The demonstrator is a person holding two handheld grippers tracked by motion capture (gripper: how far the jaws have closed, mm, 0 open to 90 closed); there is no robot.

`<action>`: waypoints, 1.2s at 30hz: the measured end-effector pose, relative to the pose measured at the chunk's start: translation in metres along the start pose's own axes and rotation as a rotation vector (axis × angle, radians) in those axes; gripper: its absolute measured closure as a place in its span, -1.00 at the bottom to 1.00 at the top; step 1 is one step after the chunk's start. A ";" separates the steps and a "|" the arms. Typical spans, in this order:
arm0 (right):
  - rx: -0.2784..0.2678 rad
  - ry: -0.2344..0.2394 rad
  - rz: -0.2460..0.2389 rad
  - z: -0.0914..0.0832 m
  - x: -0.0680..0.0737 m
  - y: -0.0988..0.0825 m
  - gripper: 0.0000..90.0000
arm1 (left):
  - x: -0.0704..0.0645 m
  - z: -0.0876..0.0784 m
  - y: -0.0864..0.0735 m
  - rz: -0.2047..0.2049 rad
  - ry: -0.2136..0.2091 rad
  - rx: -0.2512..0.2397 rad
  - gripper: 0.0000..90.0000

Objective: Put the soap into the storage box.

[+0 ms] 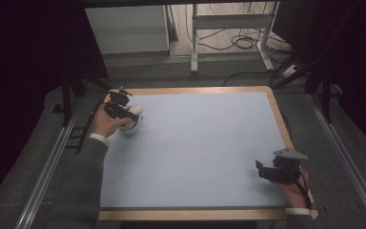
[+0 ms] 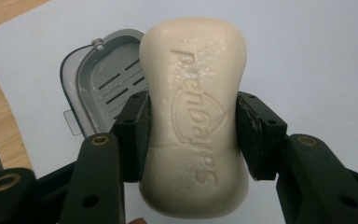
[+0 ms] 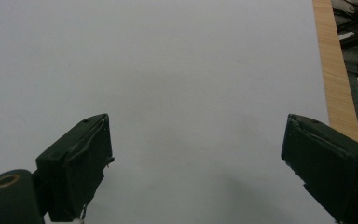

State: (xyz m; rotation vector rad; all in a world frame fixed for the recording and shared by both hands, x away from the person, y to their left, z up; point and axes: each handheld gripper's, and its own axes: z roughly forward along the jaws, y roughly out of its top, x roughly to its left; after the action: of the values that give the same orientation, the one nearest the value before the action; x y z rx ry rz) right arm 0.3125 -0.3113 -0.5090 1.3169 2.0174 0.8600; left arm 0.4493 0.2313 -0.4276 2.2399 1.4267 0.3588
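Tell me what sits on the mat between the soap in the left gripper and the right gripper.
Nothing: in the high view, only bare blue mat stretches from the soap bar held in the left gripper to the right gripper.

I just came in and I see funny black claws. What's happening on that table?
A person holds a claw-like gripper in each hand at a table covered by a blue mat. The left gripper is squeezing a cream bar of soap by its narrow middle, near the table's far left corner. Just behind the soap sits an open grey soap dish with slots in its bottom. The right gripper is open, holding nothing, over the bare mat near the right edge.
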 end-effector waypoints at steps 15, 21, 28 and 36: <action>0.004 -0.001 -0.001 0.001 0.000 -0.001 -0.81 | 0.015 0.015 0.006 -0.066 0.018 0.024 0.10; 0.007 -0.003 -0.003 0.001 0.000 -0.001 -0.81 | 0.019 0.023 0.008 -0.090 0.029 0.040 0.10; 0.009 -0.003 -0.004 0.002 -0.001 -0.002 -0.81 | 0.026 0.034 0.008 -0.127 0.046 0.058 0.10; 0.013 -0.010 -0.010 0.003 0.000 -0.002 -0.81 | 0.028 0.046 0.004 -0.144 0.069 0.087 0.10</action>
State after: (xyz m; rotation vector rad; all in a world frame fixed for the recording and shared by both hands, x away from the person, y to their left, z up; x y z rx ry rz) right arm 0.3137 -0.3117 -0.5123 1.3146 2.0240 0.8352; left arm 0.4850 0.2448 -0.4658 2.1951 1.6581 0.3347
